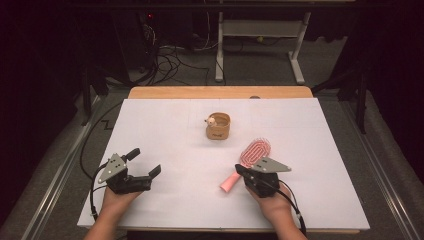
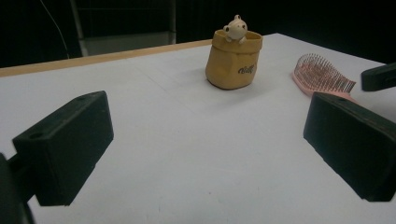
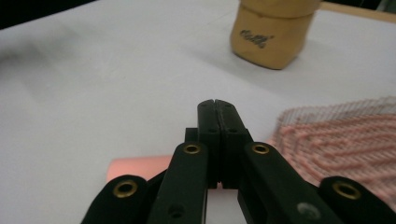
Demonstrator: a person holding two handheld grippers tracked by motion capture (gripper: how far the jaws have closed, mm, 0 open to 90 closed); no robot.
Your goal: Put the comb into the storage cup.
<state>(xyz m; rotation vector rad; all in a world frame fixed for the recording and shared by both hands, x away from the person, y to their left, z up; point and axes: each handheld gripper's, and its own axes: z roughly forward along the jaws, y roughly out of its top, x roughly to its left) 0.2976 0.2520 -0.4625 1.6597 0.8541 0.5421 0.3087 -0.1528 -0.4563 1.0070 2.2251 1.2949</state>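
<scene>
The right hand [image 1: 274,202] reached in from 6 o'clock, its tool [image 1: 244,172] held low over the brush [image 1: 250,159] handle. The jaws were clenched together with nothing between them, the handle lying beneath and crossing behind them. The brush lay on the counter [image 1: 165,125], its head toward 1 o'clock of the tool. The left tool [image 1: 144,162] was released, resting at the counter's 8 o'clock. The pouch [image 1: 218,127] stood near centre.

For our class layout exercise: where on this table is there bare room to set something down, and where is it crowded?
Bare: the white table left of the tan pouch, ahead of the open left gripper, and its far right side. Crowded: around the pink hairbrush under the shut right gripper.
</scene>
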